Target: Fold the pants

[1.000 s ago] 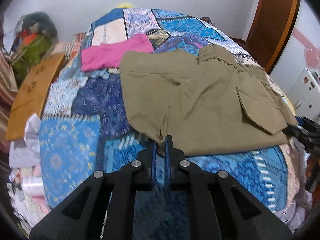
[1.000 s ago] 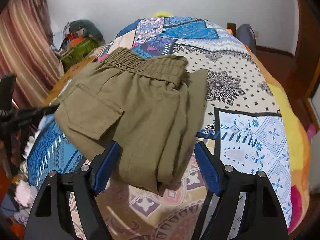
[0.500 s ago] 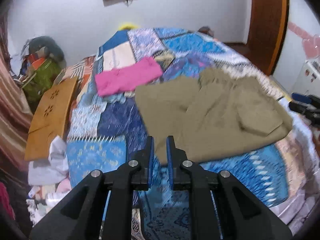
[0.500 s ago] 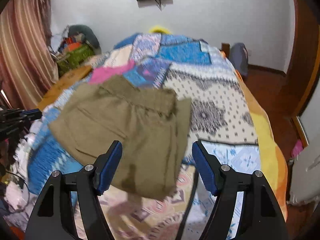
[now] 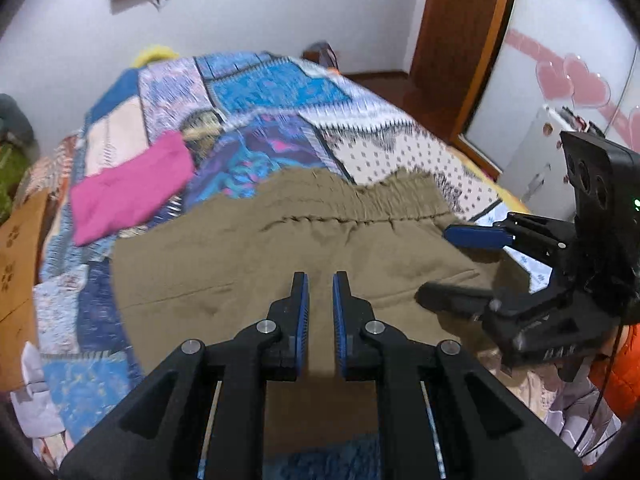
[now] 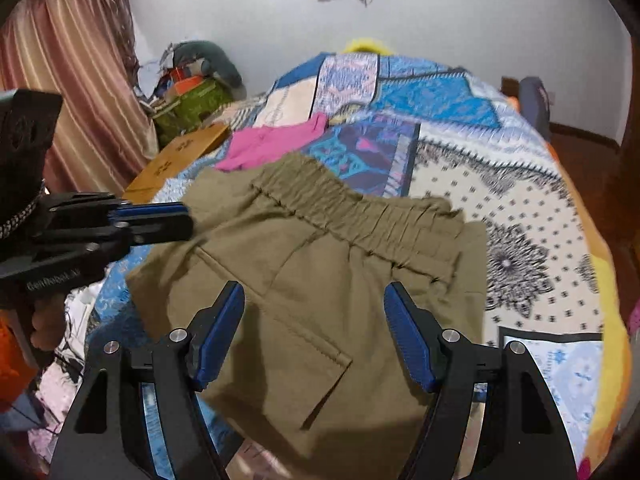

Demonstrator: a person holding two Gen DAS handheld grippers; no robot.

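Now, from left to right: the pink cloth (image 5: 128,188) lies on the patchwork bed (image 5: 280,92), and beside it the olive pants (image 5: 248,256) lie folded near the bed's front edge, waistband away from the cameras. The left tongs (image 5: 319,292) hover over them, narrow, holding nothing; the right tongs (image 6: 314,320) stand wide and empty above the pocket (image 6: 296,340). I judge the pants light, soft and limp, best pinched at a folded edge or the thicker waistband (image 6: 344,208). On the left tongs' body some white writing shows, maybe "GenRobot.AI".
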